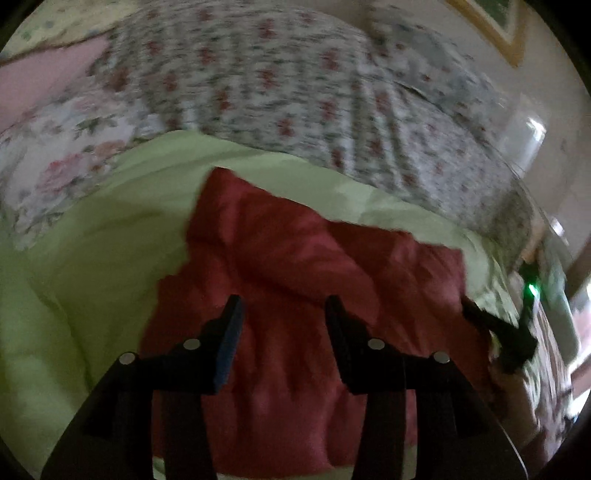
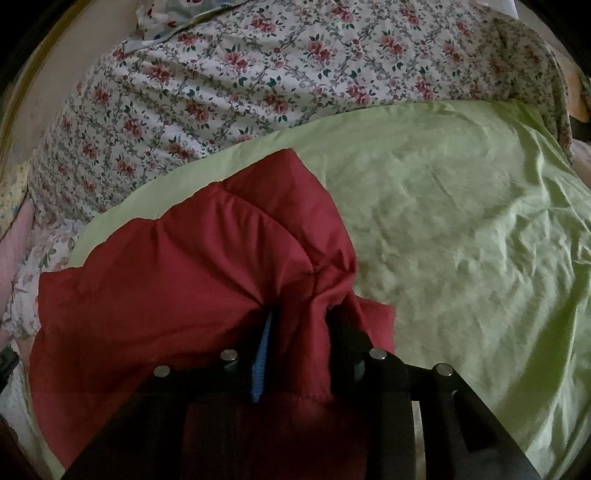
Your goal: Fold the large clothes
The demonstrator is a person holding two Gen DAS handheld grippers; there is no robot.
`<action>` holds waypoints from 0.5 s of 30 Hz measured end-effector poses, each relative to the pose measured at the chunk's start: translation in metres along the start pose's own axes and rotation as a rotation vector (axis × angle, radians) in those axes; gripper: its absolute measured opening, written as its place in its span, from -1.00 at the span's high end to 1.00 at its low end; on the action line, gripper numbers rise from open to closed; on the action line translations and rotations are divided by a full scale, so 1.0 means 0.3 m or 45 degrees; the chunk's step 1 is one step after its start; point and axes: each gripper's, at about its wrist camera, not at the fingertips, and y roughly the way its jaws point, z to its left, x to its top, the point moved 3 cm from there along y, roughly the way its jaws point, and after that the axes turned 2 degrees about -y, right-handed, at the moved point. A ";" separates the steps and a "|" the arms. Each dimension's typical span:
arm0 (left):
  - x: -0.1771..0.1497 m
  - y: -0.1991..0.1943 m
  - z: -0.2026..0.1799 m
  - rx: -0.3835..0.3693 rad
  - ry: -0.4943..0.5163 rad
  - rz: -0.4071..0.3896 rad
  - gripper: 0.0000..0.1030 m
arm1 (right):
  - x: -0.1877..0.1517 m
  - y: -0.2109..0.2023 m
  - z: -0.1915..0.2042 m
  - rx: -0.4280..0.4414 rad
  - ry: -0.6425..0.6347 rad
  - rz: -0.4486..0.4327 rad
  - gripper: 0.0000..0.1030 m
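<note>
A red padded jacket (image 1: 295, 266) lies spread on a light green sheet (image 1: 92, 258). My left gripper (image 1: 283, 301) hovers above the jacket's middle, open, with nothing between its fingers. In the right wrist view the red jacket (image 2: 166, 280) is bunched up at my right gripper (image 2: 301, 319). A thick fold of it fills the gap between the blue pad (image 2: 260, 362) and the other finger, and creases gather towards the tips. The fingertips themselves are hidden under the cloth. The right gripper's black fingers (image 1: 498, 328) also show at the jacket's right edge in the left wrist view.
The green sheet (image 2: 461, 229) covers the near part of a bed and stretches away to the right. Behind it lies a floral bedspread (image 2: 258, 85). A pink cloth (image 1: 44, 81) and a rose-print pillow (image 1: 62, 173) sit at the left. A framed picture (image 1: 498, 26) hangs on the wall.
</note>
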 end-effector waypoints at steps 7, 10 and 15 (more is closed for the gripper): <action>-0.099 0.043 -0.128 -0.070 0.148 0.117 0.16 | -0.008 -0.041 -0.005 0.004 0.012 -0.016 0.19; -0.141 0.098 -0.135 -0.037 0.168 0.175 0.16 | -0.023 -0.092 0.007 0.008 -0.007 -0.039 0.06; -0.179 0.167 -0.113 -0.027 0.143 0.204 0.13 | -0.060 -0.211 0.034 0.017 -0.047 -0.100 0.00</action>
